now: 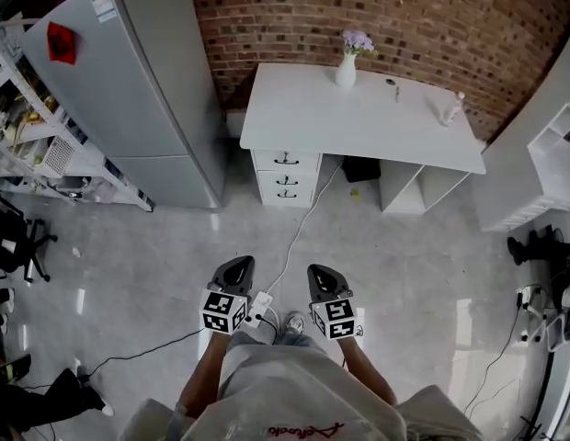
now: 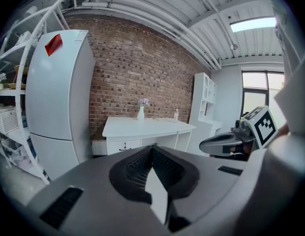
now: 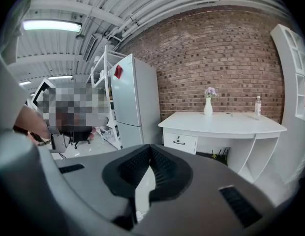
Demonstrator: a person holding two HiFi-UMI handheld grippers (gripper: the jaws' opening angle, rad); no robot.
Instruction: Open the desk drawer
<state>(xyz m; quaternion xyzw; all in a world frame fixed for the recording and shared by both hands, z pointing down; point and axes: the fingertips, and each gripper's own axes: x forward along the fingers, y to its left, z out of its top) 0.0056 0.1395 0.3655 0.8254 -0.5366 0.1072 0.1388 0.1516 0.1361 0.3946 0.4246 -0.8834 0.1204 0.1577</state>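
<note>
The white desk (image 1: 359,118) stands against the brick wall, with a stack of three shut drawers (image 1: 286,178) under its left end. The top drawer (image 3: 179,142) has a small dark handle and also shows in the left gripper view (image 2: 124,145). My left gripper (image 1: 237,265) and right gripper (image 1: 323,274) are held side by side over the grey floor, well short of the desk and pointing toward it. The left gripper's (image 2: 152,148) tips meet with nothing between them. The right gripper (image 3: 150,147) is shut and empty too.
A grey fridge (image 1: 129,90) stands left of the desk, beside a white shelf rack (image 1: 37,136). A vase of flowers (image 1: 347,67) and a bottle (image 1: 450,108) sit on the desktop. A cable (image 1: 303,228) runs across the floor to a power strip (image 1: 260,307). White shelving (image 1: 542,163) is at the right.
</note>
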